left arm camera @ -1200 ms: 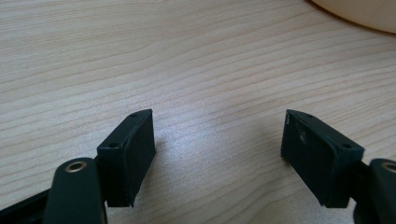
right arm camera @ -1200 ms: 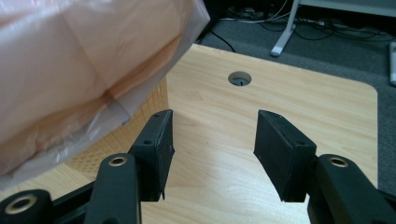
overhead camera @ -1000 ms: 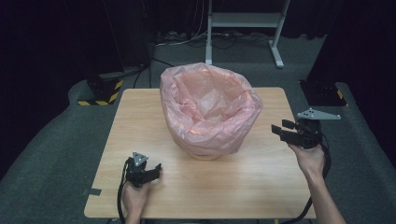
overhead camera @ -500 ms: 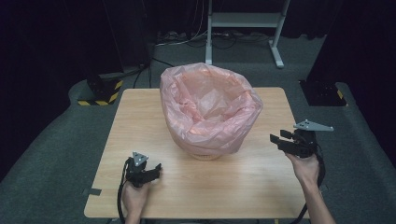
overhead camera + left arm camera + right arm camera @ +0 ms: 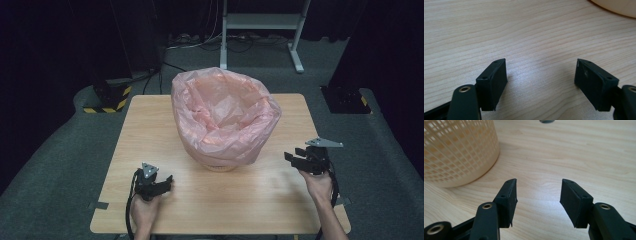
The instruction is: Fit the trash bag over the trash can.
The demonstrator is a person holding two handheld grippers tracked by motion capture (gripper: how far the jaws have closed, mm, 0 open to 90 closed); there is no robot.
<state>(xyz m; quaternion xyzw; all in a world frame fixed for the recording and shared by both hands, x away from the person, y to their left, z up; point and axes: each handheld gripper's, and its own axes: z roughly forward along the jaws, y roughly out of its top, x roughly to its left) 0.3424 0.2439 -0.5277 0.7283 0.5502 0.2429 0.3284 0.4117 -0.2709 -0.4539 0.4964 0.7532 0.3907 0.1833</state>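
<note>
basket: middle of bench, toward far edge | bag: in basket, draped over its rim | left gripper: near-left on bench, before basket | right gripper: right of basket, near bench's right edge | stand: on floor behind bench
</note>
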